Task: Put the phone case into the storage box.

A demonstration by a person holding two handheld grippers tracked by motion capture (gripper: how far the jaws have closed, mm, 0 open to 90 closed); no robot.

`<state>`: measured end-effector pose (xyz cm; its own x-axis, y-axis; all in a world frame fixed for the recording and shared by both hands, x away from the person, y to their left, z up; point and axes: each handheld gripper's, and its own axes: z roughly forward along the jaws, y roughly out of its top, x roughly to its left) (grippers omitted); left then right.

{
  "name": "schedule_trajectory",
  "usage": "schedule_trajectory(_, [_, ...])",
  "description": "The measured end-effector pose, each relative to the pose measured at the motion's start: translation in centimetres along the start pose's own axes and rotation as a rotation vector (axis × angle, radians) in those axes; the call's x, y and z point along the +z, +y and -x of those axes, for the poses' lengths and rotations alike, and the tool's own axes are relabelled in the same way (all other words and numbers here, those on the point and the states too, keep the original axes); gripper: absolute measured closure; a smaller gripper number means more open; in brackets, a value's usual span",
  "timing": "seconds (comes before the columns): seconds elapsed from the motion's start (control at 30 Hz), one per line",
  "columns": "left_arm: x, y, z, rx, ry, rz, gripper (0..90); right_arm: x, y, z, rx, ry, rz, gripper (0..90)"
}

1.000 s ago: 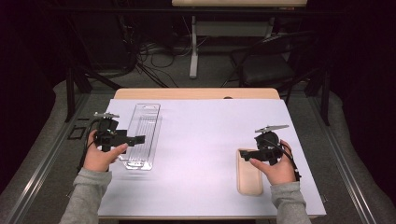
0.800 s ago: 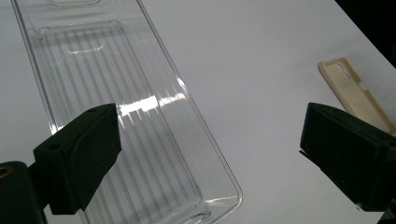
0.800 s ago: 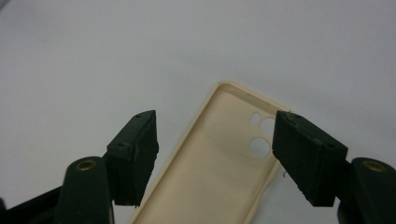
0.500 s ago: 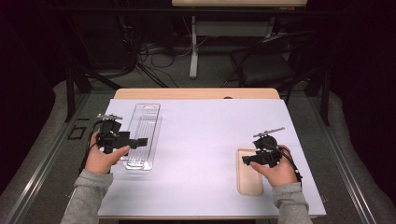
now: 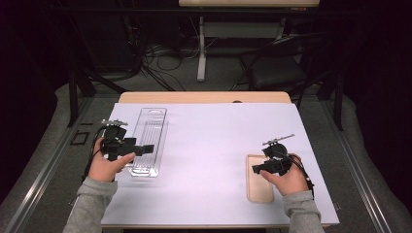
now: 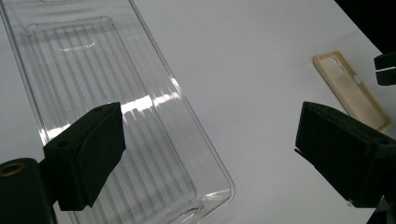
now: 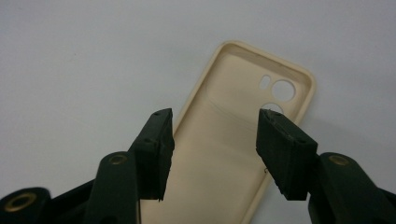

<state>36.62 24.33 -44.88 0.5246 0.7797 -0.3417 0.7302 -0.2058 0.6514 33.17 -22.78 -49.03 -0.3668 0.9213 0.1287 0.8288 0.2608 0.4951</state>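
Cream-coloured phone case (image 5: pixel 260 182) is lying flat and hollow side up on the white table (image 5: pixel 214 145), near its front right corner; its camera cut-outs are showing at the far end in the right gripper view.

Right gripper (image 5: pixel 256 168): hovering over the phone case, the person's right hand (image 5: pixel 286 179) gripping it from behind, forearm in a grey sleeve coming in from the table's near edge, the gripper angling leftward and down. In the right gripper view its two black fingers (image 7: pixel 156 149) are standing partly open, spanning roughly the width of the case, one over the case's left rim and the other over its right rim. Nothing is being held between them; whether they are touching the case cannot be told.

Left gripper (image 5: pixel 148 148): well apart from the phone case, across the table to the left, the left hand (image 5: pixel 109 162) holding it level and pointing it rightward. It is hanging above a clear ribbed plastic tray (image 5: pixel 148 138) that is lying lengthwise on the table. In the left gripper view its fingers (image 6: pixel 88 149) are spread wide and are holding nothing, one over the tray, the other over bare table, with the phone case (image 6: pixel 350 91) showing beyond.
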Motion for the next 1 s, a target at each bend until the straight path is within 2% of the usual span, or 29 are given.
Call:
schedule_trajectory(0.1, [-0.16, 0.00, -0.02, -0.004, -0.005, 0.005, 8.5, -0.07, -0.02, -0.21, -0.008, 0.003, 0.009, 46.8])
schedule_trajectory(0.13, [-0.21, 0.02, -0.06, -0.003, -0.005, 0.005, 8.5, -0.04, -0.03, -0.28, -0.026, 0.012, 0.015, 47.1])
schedule_trajectory(0.23, [-0.29, 0.03, -0.09, -0.006, -0.002, 0.012, 8.8, 0.27, -0.07, -0.45, -0.041, 0.036, -0.018, 48.0])
schedule_trajectory(0.3, [-0.39, 0.02, -0.03, -0.006, -0.003, 0.013, 8.8, 0.43, -0.06, -0.51, -0.044, 0.033, -0.043, 49.7])
schedule_trajectory(0.37, [-0.48, 0.03, -0.03, -0.005, -0.003, 0.015, 8.9, 0.43, -0.01, -0.54, -0.065, 0.033, -0.048, 49.8])
schedule_trajectory(0.5, [-0.55, 0.02, -0.07, -0.006, -0.001, 0.019, 8.9, 0.48, -0.01, -0.58, -0.069, 0.057, -0.063, 51.5])
schedule_trajectory(0.53, [-0.56, 0.01, -0.11, -0.007, 0.000, 0.019, 8.9, 0.50, -0.04, -0.59, -0.088, 0.059, -0.071, 51.4])
schedule_trajectory(0.57, [-0.56, -0.01, -0.17, -0.007, 0.000, 0.018, 9.0, 0.55, -0.11, -0.50, -0.135, 0.058, -0.083, 51.5])
schedule_trajectory(0.67, [-0.55, -0.01, -0.23, -0.007, 0.001, 0.016, 9.0, 0.53, -0.13, -0.48, -0.160, 0.078, -0.093, 51.6])
schedule_trajectory(0.7, [-0.55, 0.00, -0.25, -0.007, 0.001, 0.015, 9.1, 0.51, -0.24, -0.55, -0.205, 0.100, -0.092, 52.3])
schedule_trajectory(0.73, [-0.53, -0.01, -0.24, -0.007, 0.002, 0.015, 9.1, 0.73, -0.44, -0.65, -0.204, 0.115, -0.048, 52.9])
schedule_trajectory(0.77, [-0.50, -0.01, -0.24, -0.007, 0.003, 0.017, 9.1, 0.36, -0.35, -0.69, -0.237, 0.105, -0.092, 54.1])
schedule_trajectory(0.8, [-0.49, -0.01, -0.25, -0.007, 0.001, 0.016, 9.2, 0.32, -0.46, -0.85, -0.246, 0.109, -0.084, 54.4])
schedule_trajectory(0.93, [-0.39, -0.04, -0.27, -0.009, 0.002, 0.013, 10.2, 0.05, -0.80, -0.87, -0.374, 0.102, -0.080, 54.7])
schedule_trajectory(0.97, [-0.36, -0.04, -0.27, -0.009, 0.003, 0.013, 10.3, -0.07, -0.88, -0.85, -0.396, 0.100, -0.089, 54.7])
schedule_trajectory(1.0, [-0.36, -0.04, -0.27, -0.009, 0.003, 0.013, 10.4, -0.07, -0.88, -0.85, -0.396, 0.100, -0.089, 54.7])
